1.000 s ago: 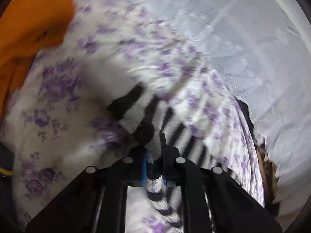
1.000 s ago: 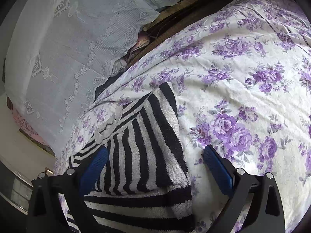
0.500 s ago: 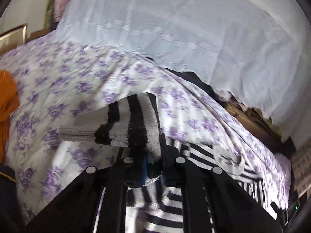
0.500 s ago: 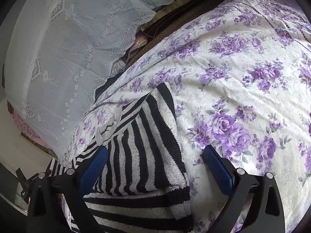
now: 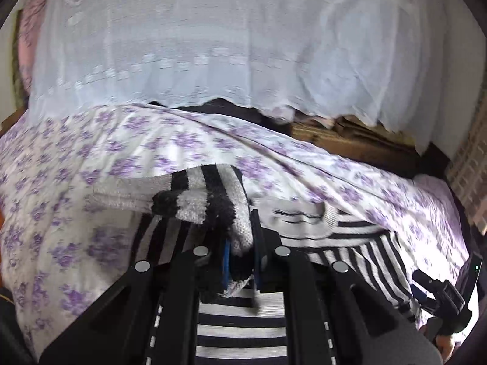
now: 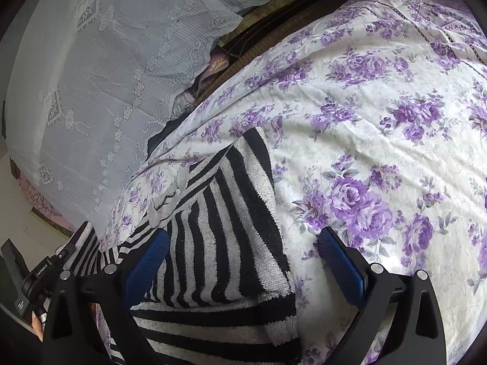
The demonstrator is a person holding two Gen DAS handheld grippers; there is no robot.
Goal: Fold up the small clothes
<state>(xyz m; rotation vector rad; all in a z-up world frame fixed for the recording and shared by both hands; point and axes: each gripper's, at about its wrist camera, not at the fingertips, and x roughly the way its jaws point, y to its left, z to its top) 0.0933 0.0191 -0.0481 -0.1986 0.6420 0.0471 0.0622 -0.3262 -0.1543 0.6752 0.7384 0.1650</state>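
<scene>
The left tongs are clamped on a sleeve of the black-and-white striped sweater, lifting it above the garment's body, which lies on the purple-flowered bedspread. The right tongs stand wide open over the sweater's folded right side, gripping nothing.

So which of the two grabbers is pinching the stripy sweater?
The left gripper: its jaws are shut on a sleeve of the striped sweater. The right gripper has its jaws wide open over the sweater, pinching nothing.
</scene>
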